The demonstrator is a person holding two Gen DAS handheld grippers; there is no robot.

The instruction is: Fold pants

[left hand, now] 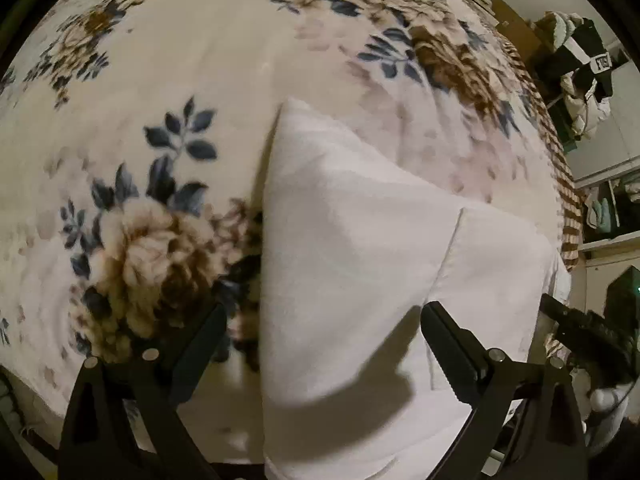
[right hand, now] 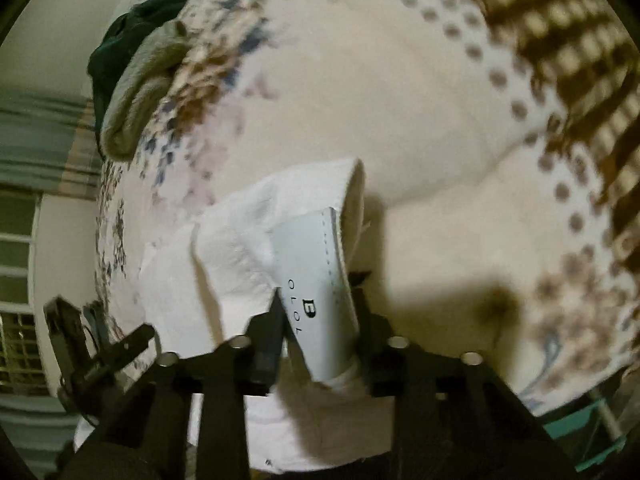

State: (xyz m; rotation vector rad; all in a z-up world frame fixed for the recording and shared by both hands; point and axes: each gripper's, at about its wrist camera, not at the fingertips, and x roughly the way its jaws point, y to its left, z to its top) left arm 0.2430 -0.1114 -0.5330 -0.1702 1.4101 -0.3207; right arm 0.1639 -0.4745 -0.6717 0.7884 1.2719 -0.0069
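The white pants [left hand: 360, 264] lie folded on a floral blanket [left hand: 160, 92], one corner pointing away from me. My left gripper [left hand: 324, 320] is open, its fingers wide apart above the near part of the pants, holding nothing. In the right wrist view my right gripper [right hand: 320, 296] is shut on the waistband [right hand: 320, 280] of the white pants [right hand: 240, 240], which carries a pale label with a dark letter B. The waistband end curls up between the fingers. The right gripper also shows at the right edge of the left wrist view [left hand: 580, 328].
A brown checked cover [left hand: 560, 168] borders the blanket on the right. A grey folded garment and a dark green one [right hand: 132, 72] lie at the far edge of the bed. Shelves and clothes [left hand: 580, 64] stand beside the bed.
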